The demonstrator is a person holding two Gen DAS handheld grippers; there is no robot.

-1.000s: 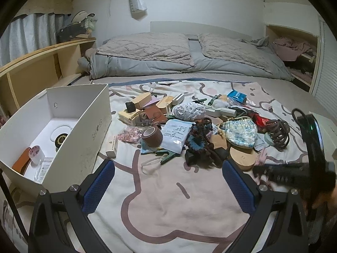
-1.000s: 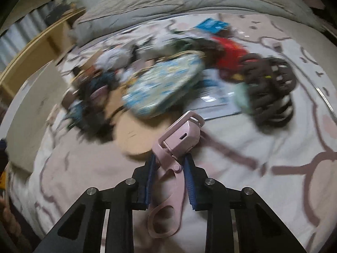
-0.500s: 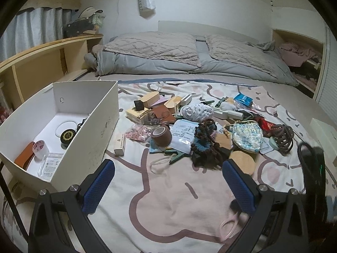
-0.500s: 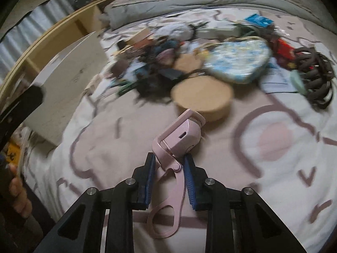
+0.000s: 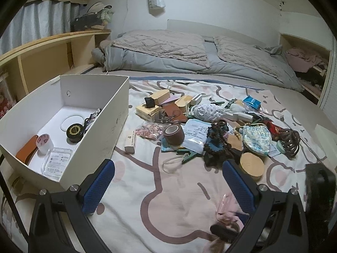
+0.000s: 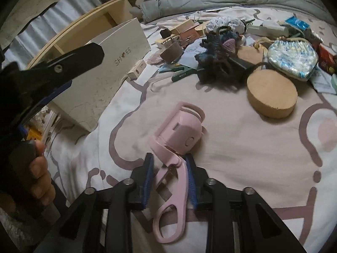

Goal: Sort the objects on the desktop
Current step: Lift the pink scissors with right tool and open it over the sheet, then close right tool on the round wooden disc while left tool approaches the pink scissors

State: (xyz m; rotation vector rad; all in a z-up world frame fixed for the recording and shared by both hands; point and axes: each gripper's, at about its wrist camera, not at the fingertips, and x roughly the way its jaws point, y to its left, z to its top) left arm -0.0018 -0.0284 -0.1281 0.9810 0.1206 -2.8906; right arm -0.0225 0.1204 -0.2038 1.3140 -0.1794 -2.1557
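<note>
Right hand-held gripper (image 6: 169, 181) stays clenched on the pink eyelash curler (image 6: 175, 147), now carried left over the bedspread (image 6: 242, 147) nearer the white shoe box (image 5: 105, 126); left hand-held gripper (image 5: 168, 183) hangs released beside it.

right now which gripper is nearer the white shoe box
Left. The left gripper hovers open right beside the white shoe box; the right gripper, shut on the pink eyelash curler, sits farther off.

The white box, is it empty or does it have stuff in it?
Not empty. The white box holds a tape roll, a black round tin and a clear packet.
</note>
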